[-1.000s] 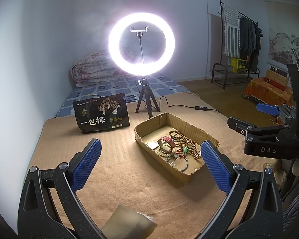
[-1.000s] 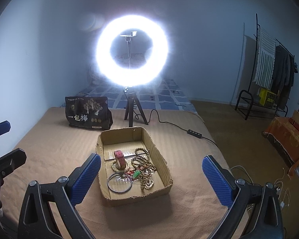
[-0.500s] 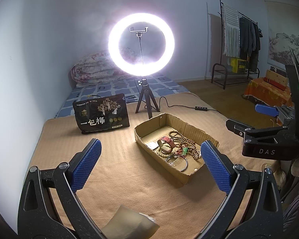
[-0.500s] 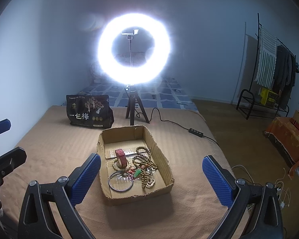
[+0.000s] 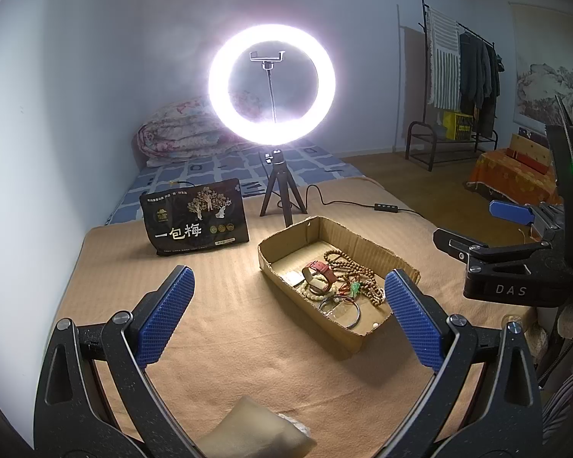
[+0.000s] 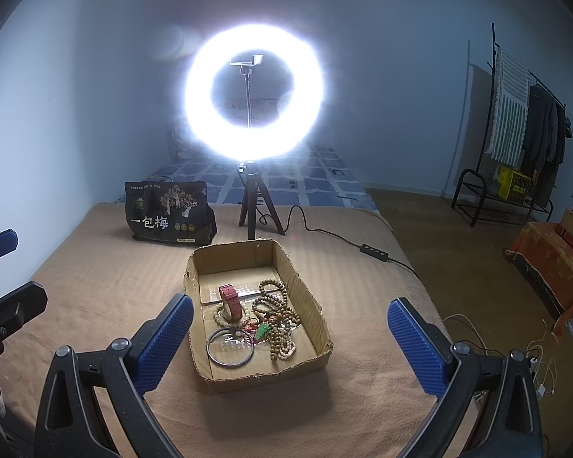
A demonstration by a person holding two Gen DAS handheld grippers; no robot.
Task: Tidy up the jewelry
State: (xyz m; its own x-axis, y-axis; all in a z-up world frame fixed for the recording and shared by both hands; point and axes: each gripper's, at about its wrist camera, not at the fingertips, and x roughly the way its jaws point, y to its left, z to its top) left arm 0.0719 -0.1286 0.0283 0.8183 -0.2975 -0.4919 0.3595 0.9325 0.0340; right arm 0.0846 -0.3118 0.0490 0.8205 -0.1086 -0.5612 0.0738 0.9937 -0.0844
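A shallow cardboard box [image 6: 309, 309] lies on the tan blanket; it also shows in the left wrist view [image 5: 366, 246]. In it lie a red watch strap [image 6: 231, 299], brown bead strings [image 6: 277, 311], a pale bead bracelet [image 6: 219, 315], a silver bangle [image 6: 230, 347] and a green pendant [image 6: 263, 330]. My right gripper [image 6: 290, 339] is open and empty, above the box's near end. My left gripper [image 5: 288, 315] is open and empty, to the left of the box. The right gripper also shows at the right edge of the left wrist view [image 5: 477, 229].
A lit ring light on a tripod [image 6: 254, 210] stands behind the box, its cable and switch [image 6: 374, 250] trailing right. A black snack bag [image 6: 170, 213] stands at the back left. A tan cushion corner [image 5: 254, 433] lies under the left gripper. The bed edge drops off on the right.
My right gripper has moved a little forward and left, toward the box. The left gripper has barely moved.
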